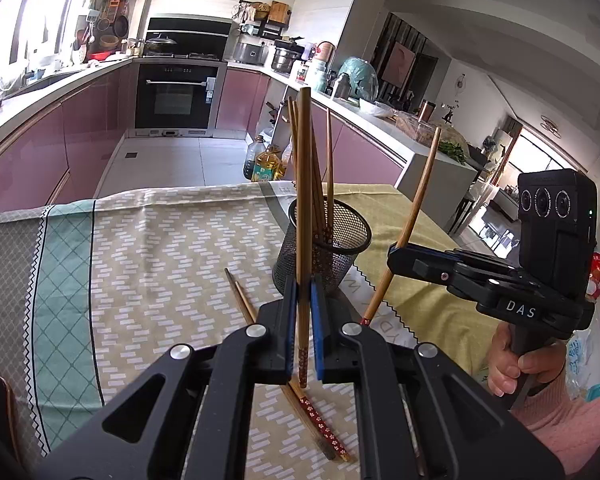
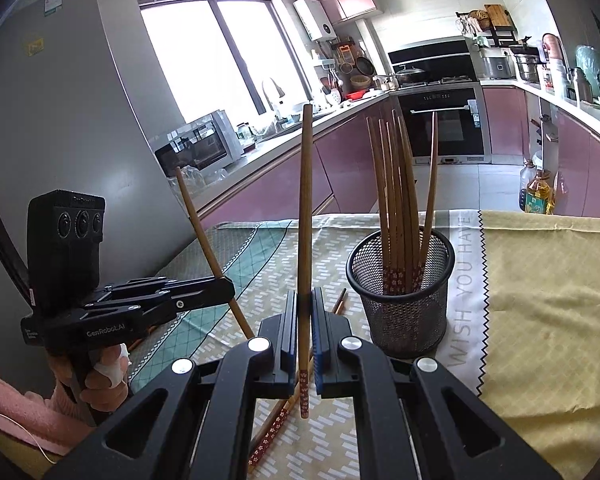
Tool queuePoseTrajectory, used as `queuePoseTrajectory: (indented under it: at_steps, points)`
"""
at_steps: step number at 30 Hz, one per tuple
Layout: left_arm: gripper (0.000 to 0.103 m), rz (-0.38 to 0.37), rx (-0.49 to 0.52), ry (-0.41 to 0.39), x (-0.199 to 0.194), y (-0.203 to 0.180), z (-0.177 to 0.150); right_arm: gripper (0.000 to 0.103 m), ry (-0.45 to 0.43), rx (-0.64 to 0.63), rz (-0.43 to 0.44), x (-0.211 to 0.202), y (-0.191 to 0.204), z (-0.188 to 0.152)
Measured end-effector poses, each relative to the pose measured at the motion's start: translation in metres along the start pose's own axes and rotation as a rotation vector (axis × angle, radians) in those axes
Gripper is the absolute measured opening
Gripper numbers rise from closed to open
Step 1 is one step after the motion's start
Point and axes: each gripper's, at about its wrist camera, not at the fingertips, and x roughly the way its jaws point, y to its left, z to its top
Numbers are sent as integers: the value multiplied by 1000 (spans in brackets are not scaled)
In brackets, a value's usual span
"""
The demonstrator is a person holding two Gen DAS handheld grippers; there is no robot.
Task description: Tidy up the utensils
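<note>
Two chopsticks are held above the table, one in each gripper, both roughly upright with the patterned red ends down. Left gripper (image 1: pixel 304 320) is clamped on its chopstick (image 1: pixel 304 208) just above the patterned end; right gripper (image 2: pixel 305 332) is clamped likewise on its own chopstick (image 2: pixel 305 220), jaws nearly closed with only the stick between the pads. Mesh cup (image 2: pixel 400 292) is seen just beyond both grippers, standing on the patterned tablecloth (image 1: pixel 148 240), with a handful of chopsticks (image 2: pixel 396 200) already leaned inside, patterned ends at the bottom. Two more chopsticks (image 1: pixel 316 420) are left lying on the cloth beneath the left gripper, close beside the cup. Task is judged partly done: two sticks in transit, at least two not yet collected. Risks are noted as follows. Long shafts projecting upward could be knocked against each other, or against the sticks fanned out of the cup, if both hands are brought in together. Light cup could be tipped by a stick pushed against its rim. Thin round shafts held near one end could pivot between the pads and be dropped outside the cup.
</note>
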Motion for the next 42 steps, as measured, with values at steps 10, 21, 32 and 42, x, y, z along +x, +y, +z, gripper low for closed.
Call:
queuePoseTrajectory:
  at_steps: [10,21,32,42]
  points:
    - [7,-15,16,-9,-1,-6,5,6,-24,-6,-11,-6,0,6]
    - [7,-21,25,-20,-1,-8,13,6,-39,-13,-23,-11,-5,12]
    - [7,-23,41,-39,0,-12,20,6,-58,-26,-34,-16,-5,19]
    - [7,-28,52,-48,1,-17,25,6,-65,-38,-36,-17,-5,21]
